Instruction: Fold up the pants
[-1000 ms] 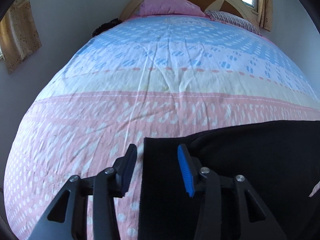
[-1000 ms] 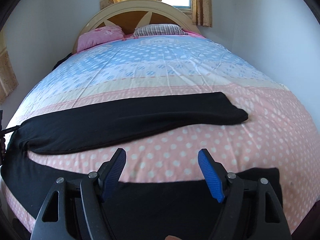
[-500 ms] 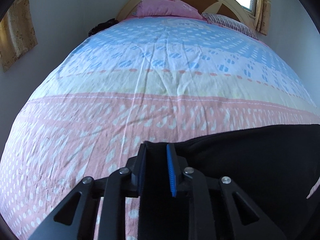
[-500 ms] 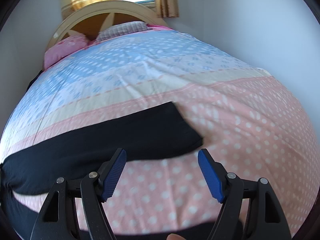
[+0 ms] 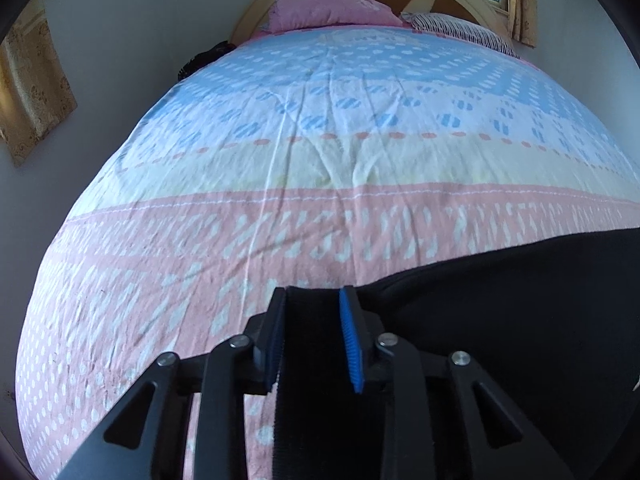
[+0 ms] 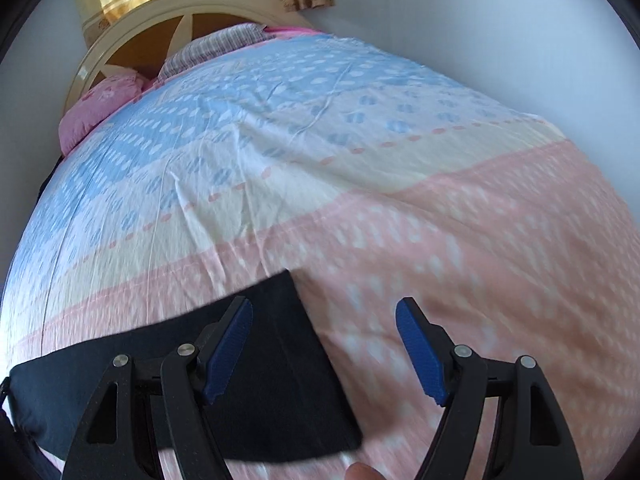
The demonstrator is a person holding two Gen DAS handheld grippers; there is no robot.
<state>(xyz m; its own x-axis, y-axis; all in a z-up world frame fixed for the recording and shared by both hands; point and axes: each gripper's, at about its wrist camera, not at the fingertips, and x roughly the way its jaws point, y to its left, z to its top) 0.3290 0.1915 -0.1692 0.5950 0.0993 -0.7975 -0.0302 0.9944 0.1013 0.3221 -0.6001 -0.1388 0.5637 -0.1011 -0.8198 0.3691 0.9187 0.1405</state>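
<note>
The left claw [image 5: 312,336] pinches the near-left corner of the pants [image 5: 520,320], whose long axis runs rightward to the hem under the spread right claw [image 6: 324,344].

Both tools look alike. The left gripper [image 5: 314,338] has black angular arms with triangular cut-outs, silver round screws at the pivots, and ribbed blue pads [image 5: 352,344]. The right gripper [image 6: 324,352] matches, its blue pads [image 6: 420,354] textured. A fingertip [image 6: 362,472] of bare skin shows at 6 o'clock.
</note>
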